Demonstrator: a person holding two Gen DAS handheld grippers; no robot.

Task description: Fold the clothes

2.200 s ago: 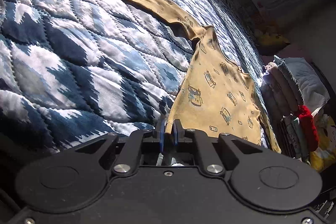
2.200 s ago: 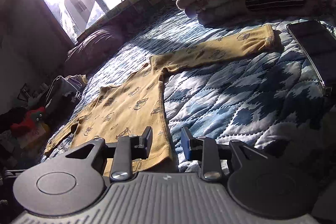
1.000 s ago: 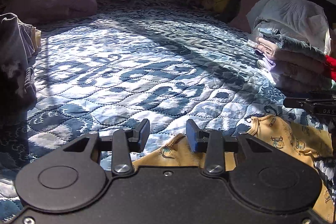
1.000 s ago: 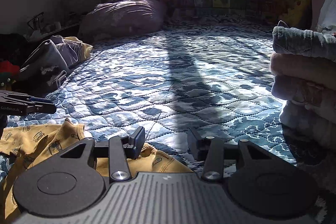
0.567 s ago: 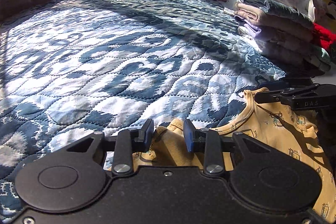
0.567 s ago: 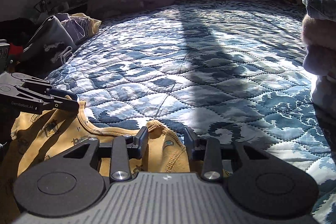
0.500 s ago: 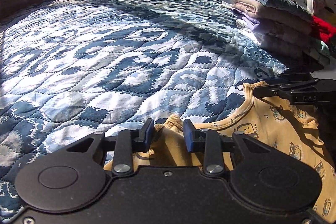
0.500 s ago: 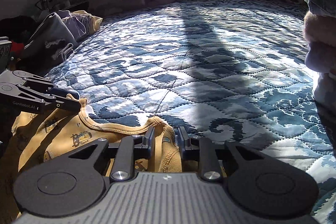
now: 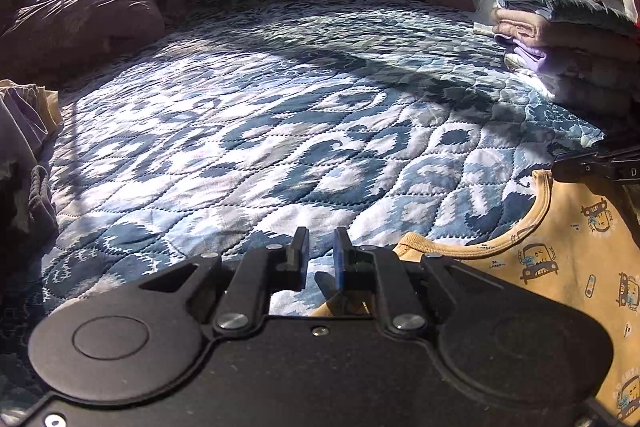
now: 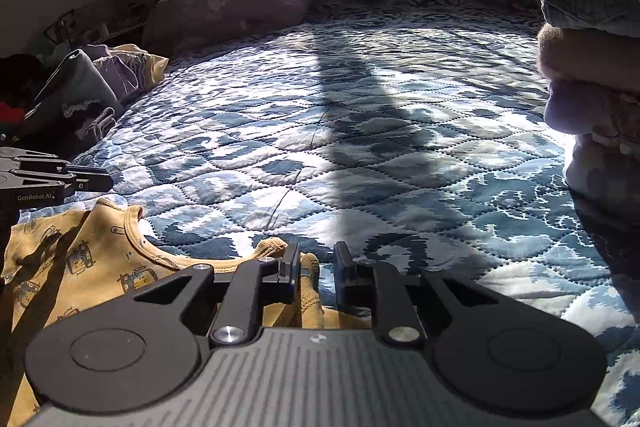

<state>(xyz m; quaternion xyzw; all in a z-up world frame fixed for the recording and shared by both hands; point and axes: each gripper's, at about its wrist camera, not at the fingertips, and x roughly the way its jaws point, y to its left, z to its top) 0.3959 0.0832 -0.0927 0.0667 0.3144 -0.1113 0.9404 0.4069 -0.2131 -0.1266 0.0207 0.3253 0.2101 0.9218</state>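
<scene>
- Quilt (image 9: 280, 131): stitched cloth, matt, puffed diamonds.
- Shirt (image 9: 568, 267): soft knit cloth, ribbed collar, printed.
- Left tool (image 9: 320, 259): matt black plastic, shiny metal screws.
- Right tool (image 10: 316, 263): ribbed grey casing.

The blue-and-white quilted bed (image 9: 280, 131) is carrying a yellow printed shirt (image 9: 568, 267) at its near edge, folded clothes (image 9: 568, 43) stacked right, a purple pillow (image 10: 236, 3) far back, crumpled garments (image 10: 92, 87) lying left.
</scene>
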